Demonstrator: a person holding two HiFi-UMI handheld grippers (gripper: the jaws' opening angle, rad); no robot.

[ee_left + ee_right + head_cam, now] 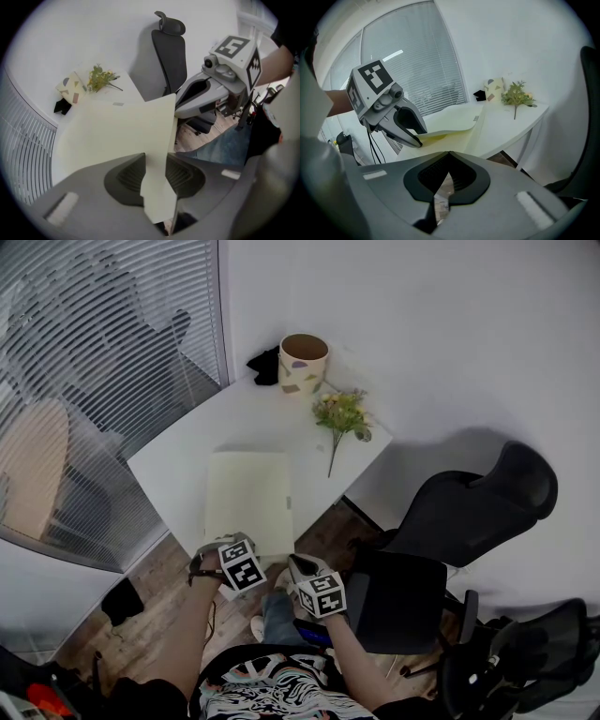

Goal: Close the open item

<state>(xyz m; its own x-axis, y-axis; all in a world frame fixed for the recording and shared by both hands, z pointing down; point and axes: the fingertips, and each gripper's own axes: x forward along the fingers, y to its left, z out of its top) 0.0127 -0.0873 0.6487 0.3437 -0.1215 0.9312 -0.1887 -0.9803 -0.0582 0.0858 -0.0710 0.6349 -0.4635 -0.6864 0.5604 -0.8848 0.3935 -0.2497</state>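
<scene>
Folder (pixel 248 498) at near edge of table (pixel 183 460), cover raised, loose between wide-set jaws of left gripper (pixel 157 161). Right gripper (pixel 449 159) pinched together, empty. Risk: unpressed cover stays ajar; a nudge slides folder off table.

I see no readable writing, only black square code patterns on the left gripper's white cube (pixel 242 568) and the right gripper's white cube (pixel 322 594).
</scene>
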